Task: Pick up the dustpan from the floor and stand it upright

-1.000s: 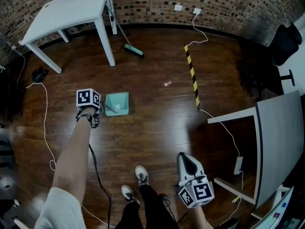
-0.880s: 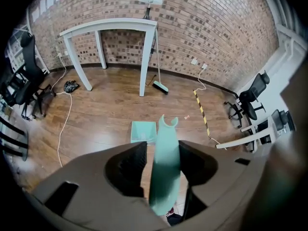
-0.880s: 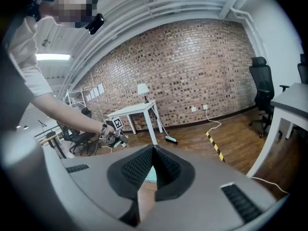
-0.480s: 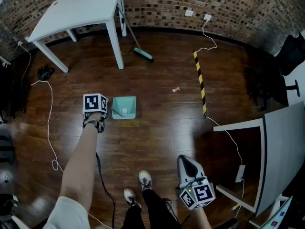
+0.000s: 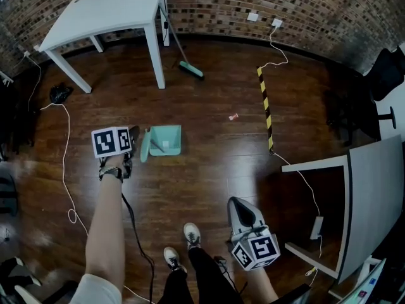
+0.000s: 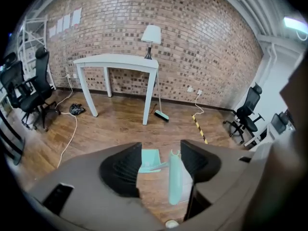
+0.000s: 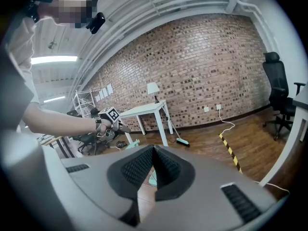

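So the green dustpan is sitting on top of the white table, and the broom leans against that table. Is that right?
Not quite. The dustpan is on the wooden floor, in front of the white table, not on top of it; the head view shows this. The broom does lean against that table.

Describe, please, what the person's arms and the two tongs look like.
The left tongs and right tongs are grey moulded shells with black ribbed pads, each carrying a white cube printed with black square markers. A black cable trails back from the left one. The left arm shows a short white sleeve and a dark wrist strap.
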`<state>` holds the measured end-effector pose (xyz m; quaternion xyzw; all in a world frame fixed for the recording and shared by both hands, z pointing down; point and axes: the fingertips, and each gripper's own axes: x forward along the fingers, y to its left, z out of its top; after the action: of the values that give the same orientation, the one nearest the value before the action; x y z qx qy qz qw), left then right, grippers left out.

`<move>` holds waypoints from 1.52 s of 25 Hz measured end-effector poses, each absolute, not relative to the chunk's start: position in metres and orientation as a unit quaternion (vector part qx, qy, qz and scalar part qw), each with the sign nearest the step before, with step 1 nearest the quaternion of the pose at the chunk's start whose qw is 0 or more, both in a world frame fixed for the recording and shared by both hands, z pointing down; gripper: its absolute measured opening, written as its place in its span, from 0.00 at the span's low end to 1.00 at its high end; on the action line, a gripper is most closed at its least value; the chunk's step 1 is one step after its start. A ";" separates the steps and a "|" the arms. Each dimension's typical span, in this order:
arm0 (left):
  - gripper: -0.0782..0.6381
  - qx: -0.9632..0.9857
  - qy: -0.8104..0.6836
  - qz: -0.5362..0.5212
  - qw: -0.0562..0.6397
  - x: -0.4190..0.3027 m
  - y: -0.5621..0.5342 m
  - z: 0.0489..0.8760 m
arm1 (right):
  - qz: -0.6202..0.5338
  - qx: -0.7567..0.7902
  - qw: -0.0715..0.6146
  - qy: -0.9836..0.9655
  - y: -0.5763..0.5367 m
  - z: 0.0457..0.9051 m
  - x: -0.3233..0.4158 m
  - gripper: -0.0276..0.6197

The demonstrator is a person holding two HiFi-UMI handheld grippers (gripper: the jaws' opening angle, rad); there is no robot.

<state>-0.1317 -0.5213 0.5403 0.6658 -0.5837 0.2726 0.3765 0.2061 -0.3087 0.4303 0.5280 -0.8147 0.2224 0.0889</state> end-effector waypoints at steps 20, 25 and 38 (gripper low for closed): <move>0.10 0.751 -0.593 0.197 0.213 -0.108 -0.338 0.407 | 0.169 0.496 0.078 -0.848 -0.251 0.360 0.144 0.02; 0.10 0.790 -0.578 0.159 0.124 -0.088 -0.288 0.350 | 0.154 0.488 0.077 -0.856 -0.214 0.331 0.122 0.02; 0.10 0.842 -0.532 0.085 0.016 -0.098 -0.169 0.227 | 0.102 0.536 0.034 -0.837 -0.135 0.229 0.094 0.02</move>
<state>-0.0979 -0.1688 0.2274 0.8425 -0.5318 0.0847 0.0157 0.0938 -0.1354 0.2294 0.5362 -0.8372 0.1021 0.0340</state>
